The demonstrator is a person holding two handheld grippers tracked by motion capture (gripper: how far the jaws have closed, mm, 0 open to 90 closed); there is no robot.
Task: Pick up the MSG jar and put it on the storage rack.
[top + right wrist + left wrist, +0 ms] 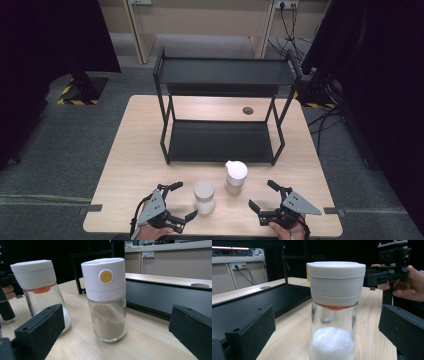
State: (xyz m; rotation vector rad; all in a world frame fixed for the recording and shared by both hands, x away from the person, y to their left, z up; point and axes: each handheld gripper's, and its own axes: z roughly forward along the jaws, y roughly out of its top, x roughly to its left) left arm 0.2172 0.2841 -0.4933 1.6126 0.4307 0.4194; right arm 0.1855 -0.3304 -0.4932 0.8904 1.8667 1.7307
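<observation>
Left gripper (181, 201): held in the person's left hand at the near edge of the surface; fingers spread wide, nothing between the pads; it faces the salt jar.
Right gripper (262, 195): held in the person's right hand at the near right edge; fingers spread wide, gripping nothing; it faces the brown-powder jar.
Salt jar (204, 197): clear glass, grey-white lid, white granules in the bottom; upright on the surface, just beside the left gripper's fingers, apart from them.
Brown-powder jar (235, 177): clear glass, white cap with a yellow round button (106, 276); tan powder heaped aslant inside; upright, just behind and to the right of the salt jar, near the front edge of the rack.
Rack (223, 108): black metal, two shelves, standing at the middle of the surface behind both jars; both shelves bare.
Surface (135, 150): light wood table with a round cable grommet (247, 110) towards the back.
Relation: the two jars stand close together between the two grippers, not touching.
</observation>
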